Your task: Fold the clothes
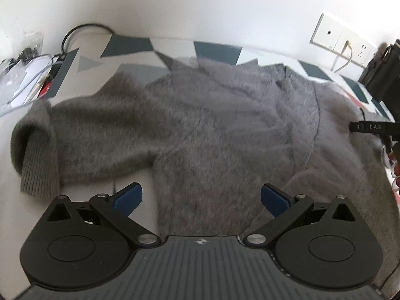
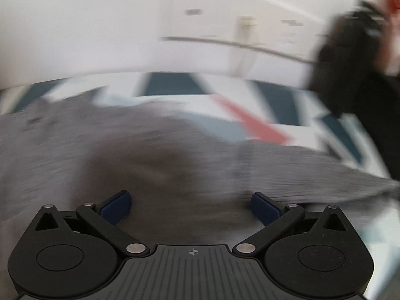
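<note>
A fuzzy grey sweater (image 1: 212, 125) lies spread on a surface covered with a white, teal and red geometric cloth (image 1: 130, 47). One sleeve stretches left and ends in a ribbed cuff (image 1: 37, 172). My left gripper (image 1: 201, 197) stands open just above the sweater's near body, nothing between its blue pads. In the right wrist view, which is motion-blurred, the sweater (image 2: 150, 155) fills the lower half and my right gripper (image 2: 191, 207) is open over it. Part of the right gripper (image 1: 370, 127) and a hand show at the right edge of the left wrist view.
Plastic bags and cables (image 1: 22, 70) lie at the far left. A white wall with sockets (image 1: 342, 37) runs behind. A black bag (image 1: 385, 70) stands at the far right, also blurred as the black bag (image 2: 350, 57).
</note>
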Tool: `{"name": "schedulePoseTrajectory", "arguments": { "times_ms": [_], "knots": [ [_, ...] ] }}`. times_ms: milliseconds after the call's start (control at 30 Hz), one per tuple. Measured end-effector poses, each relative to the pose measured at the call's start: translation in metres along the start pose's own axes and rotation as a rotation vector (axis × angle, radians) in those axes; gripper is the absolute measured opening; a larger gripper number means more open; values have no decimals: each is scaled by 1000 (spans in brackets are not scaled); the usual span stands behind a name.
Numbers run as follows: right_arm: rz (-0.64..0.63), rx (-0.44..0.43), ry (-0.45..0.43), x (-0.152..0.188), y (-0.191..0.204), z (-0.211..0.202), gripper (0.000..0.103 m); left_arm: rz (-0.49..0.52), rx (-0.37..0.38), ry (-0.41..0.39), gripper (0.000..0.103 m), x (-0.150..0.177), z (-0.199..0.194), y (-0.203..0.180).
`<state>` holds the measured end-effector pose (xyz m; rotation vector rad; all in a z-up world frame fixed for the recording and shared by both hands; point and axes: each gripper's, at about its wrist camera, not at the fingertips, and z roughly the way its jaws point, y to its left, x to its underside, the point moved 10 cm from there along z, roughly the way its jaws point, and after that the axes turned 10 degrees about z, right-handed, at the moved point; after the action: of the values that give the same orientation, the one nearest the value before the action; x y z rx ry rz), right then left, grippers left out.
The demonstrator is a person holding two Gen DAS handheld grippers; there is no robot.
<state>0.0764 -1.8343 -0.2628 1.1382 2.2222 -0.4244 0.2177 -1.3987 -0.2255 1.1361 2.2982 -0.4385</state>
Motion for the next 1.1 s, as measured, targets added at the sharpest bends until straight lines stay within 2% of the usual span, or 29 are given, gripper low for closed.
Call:
{"name": "schedulePoseTrajectory", "arguments": {
  "times_ms": [33,100,200,367,467,633,800,900,933,1000,1100],
  "knots": [
    [17,17,-12,-3,-6,-2,101,5,17,-13,103,-6,1,-3],
    [50,-24,-24,-5,-9,-9,102,35,49,-31,103,-18,5,-13],
    [33,-59,-28,-2,-3,-16,102,104,76,-46,103,-41,14,-35],
    [25,-61,1,10,2,-14,102,232,115,-74,103,-75,37,-80],
    [40,-63,16,18,1,-9,102,278,66,-61,103,-84,63,-90],
    [47,-80,7,19,2,-6,102,267,-76,-34,103,-75,74,-64],
    [59,-98,9,17,2,-4,102,67,-187,30,103,-30,42,-6],
    [62,-104,10,17,3,-3,102,5,-265,27,103,-16,16,15],
    [63,-106,8,17,3,-3,102,-6,-271,6,103,-19,8,17],
    [62,-110,5,17,3,-3,102,17,-224,-55,103,-39,3,6],
    [64,-111,2,17,5,-2,102,146,-123,-118,103,-79,15,-43]
  ]
}}
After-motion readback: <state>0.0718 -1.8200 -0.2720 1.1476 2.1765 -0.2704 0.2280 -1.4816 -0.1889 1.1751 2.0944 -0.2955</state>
